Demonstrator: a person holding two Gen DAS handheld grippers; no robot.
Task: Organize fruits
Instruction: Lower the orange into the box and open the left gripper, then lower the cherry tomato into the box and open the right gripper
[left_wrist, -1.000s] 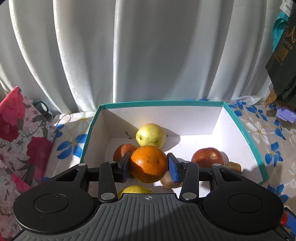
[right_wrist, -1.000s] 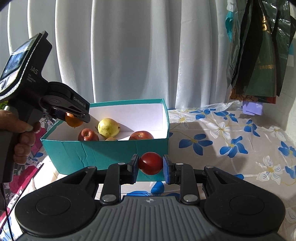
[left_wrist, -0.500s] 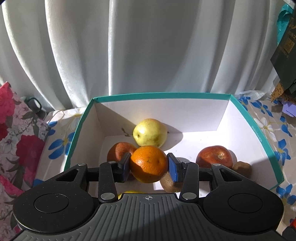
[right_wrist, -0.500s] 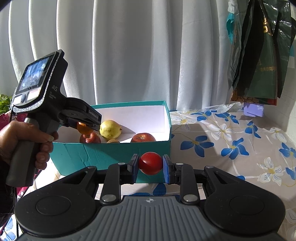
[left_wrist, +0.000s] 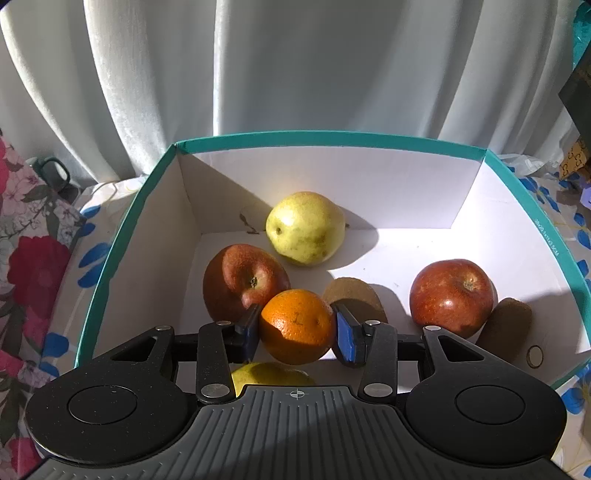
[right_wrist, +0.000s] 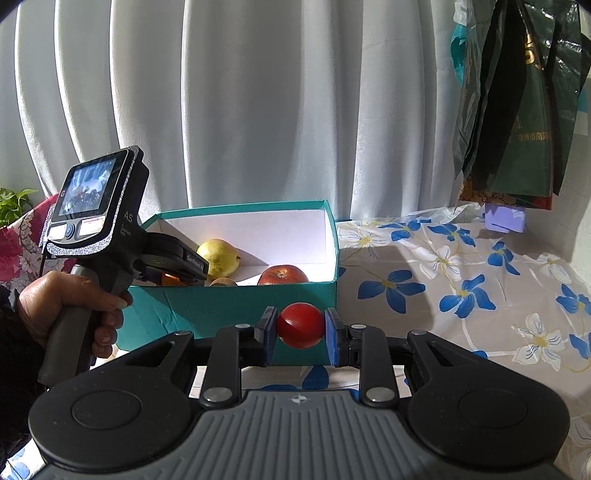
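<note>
My left gripper (left_wrist: 297, 326) is shut on an orange (left_wrist: 296, 325) and holds it low inside the teal box (left_wrist: 122, 236). In the box lie a yellow-green pear (left_wrist: 304, 228), two red apples (left_wrist: 242, 278) (left_wrist: 452, 295), two kiwis (left_wrist: 354, 295) (left_wrist: 509, 325) and a second pear (left_wrist: 269, 374) partly hidden under the gripper. My right gripper (right_wrist: 300, 330) is shut on a small red tomato (right_wrist: 300, 325) in front of the box's (right_wrist: 236, 306) near wall. The left gripper (right_wrist: 173, 264) shows there over the box's left end.
The table carries a cloth with blue flowers (right_wrist: 461, 280). A white curtain (right_wrist: 258, 103) hangs behind. Dark bags (right_wrist: 517, 99) hang at the right over a small purple box (right_wrist: 504, 218). A red floral cushion (left_wrist: 33, 266) lies left of the box.
My left gripper has moved forward and down into the box with the orange. My right gripper has held the tomato almost still in front of the box.
</note>
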